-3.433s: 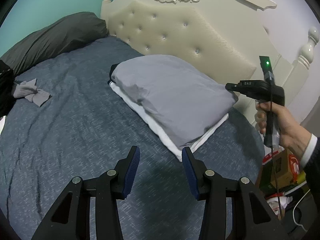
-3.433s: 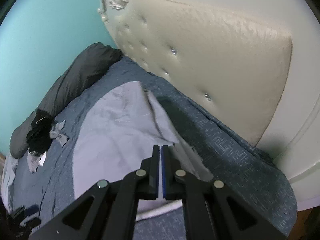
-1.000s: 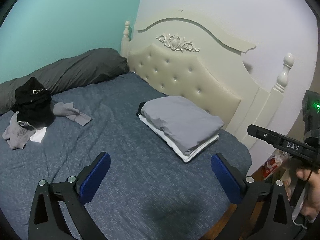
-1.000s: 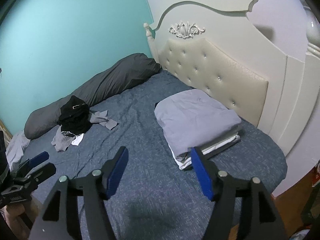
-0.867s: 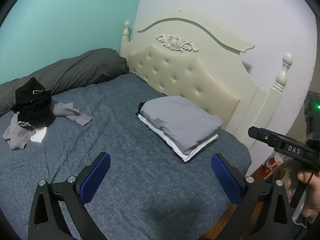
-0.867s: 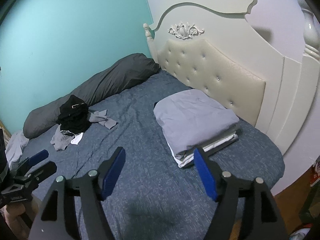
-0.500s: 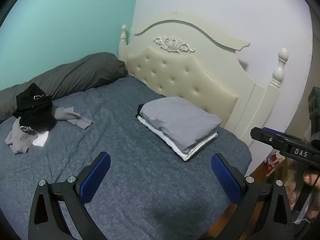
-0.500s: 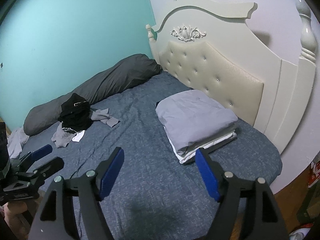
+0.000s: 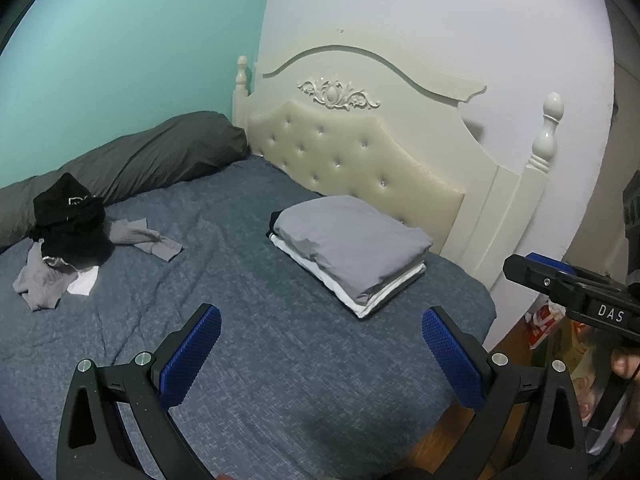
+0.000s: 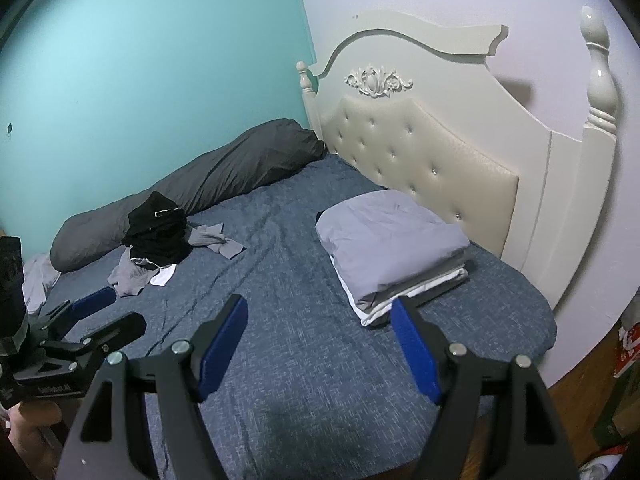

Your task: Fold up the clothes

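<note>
A bed [image 9: 248,320] with a mottled blue cover fills most of both views, set in a corner where a teal wall [image 9: 120,48] meets a pale lilac one [image 9: 440,20]. A cream headboard [image 9: 360,148] with button tufting, a carved flourish and turned posts stands against the lilac wall. A long dark grey bolster [image 10: 208,184] lies along the teal wall. Wooden floor [image 10: 580,364] shows past the bed's right edge, with red-and-white packaging [image 9: 540,320] on it.

The right-hand tool, seen from the left wrist, carries the white letters "DAS" [image 9: 611,313]; the label on the left-hand tool in the right wrist view is too blurred to read.

The stack of folded clothes [image 9: 352,248], grey on top with white and dark layers under it, sits on the bed just before the headboard. A heap of unfolded clothes [image 9: 68,236], black over grey and white, lies near the bolster.

The left claw [image 9: 320,352] is spread wide and empty above the bare cover, the folded stack ahead of it and slightly right, the heap well off to the left. The right claw [image 10: 320,344] also gapes with nothing in it, its right blue pad overlapping the stack's near corner in view, though not touching it.
</note>
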Action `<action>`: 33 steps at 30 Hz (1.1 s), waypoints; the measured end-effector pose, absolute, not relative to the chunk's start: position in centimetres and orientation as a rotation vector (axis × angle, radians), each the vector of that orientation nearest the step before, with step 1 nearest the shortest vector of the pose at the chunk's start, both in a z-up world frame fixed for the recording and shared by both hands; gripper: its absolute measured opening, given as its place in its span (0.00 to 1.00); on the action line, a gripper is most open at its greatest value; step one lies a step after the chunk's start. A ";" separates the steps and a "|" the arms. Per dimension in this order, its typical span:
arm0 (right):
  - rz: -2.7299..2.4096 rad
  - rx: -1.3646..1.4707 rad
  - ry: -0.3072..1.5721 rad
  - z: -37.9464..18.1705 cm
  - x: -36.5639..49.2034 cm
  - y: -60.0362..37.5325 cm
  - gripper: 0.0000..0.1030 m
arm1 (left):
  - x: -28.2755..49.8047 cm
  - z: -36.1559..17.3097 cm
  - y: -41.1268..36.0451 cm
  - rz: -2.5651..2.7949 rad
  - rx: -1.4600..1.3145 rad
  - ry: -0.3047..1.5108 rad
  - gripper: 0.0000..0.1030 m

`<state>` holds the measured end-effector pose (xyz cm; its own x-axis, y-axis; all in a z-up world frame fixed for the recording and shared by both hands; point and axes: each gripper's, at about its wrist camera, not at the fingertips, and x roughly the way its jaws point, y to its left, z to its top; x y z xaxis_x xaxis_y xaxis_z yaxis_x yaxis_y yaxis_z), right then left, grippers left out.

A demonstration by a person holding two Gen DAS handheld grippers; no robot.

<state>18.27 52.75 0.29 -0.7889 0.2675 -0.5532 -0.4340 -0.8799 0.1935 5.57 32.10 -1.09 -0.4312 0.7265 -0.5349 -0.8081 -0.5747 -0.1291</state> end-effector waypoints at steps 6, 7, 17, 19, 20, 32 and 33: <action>2.621 -0.732 0.431 0.7 19.3 52.2 0.73 | 6.6 -0.6 31.7 2.077 -0.673 0.180 1.00; 2.621 -0.727 0.428 0.8 19.5 52.0 0.73 | 6.8 -0.5 31.6 2.074 -0.670 0.182 1.00; 2.622 -0.713 0.436 1.2 21.4 51.0 0.73 | 8.7 0.0 31.1 2.050 -0.659 0.184 1.00; 2.622 -0.707 0.437 1.3 21.7 50.9 0.73 | 9.1 0.1 30.9 2.051 -0.655 0.187 1.00; 2.622 -0.705 0.436 1.3 21.9 50.8 0.73 | 9.2 0.1 30.8 2.051 -0.652 0.188 1.00; 2.605 -0.694 0.415 1.5 23.8 49.7 0.73 | 10.6 0.3 30.1 2.066 -0.639 0.205 1.00; 2.602 -0.696 0.412 1.5 24.0 49.6 0.73 | 10.7 0.4 30.0 2.067 -0.639 0.205 1.00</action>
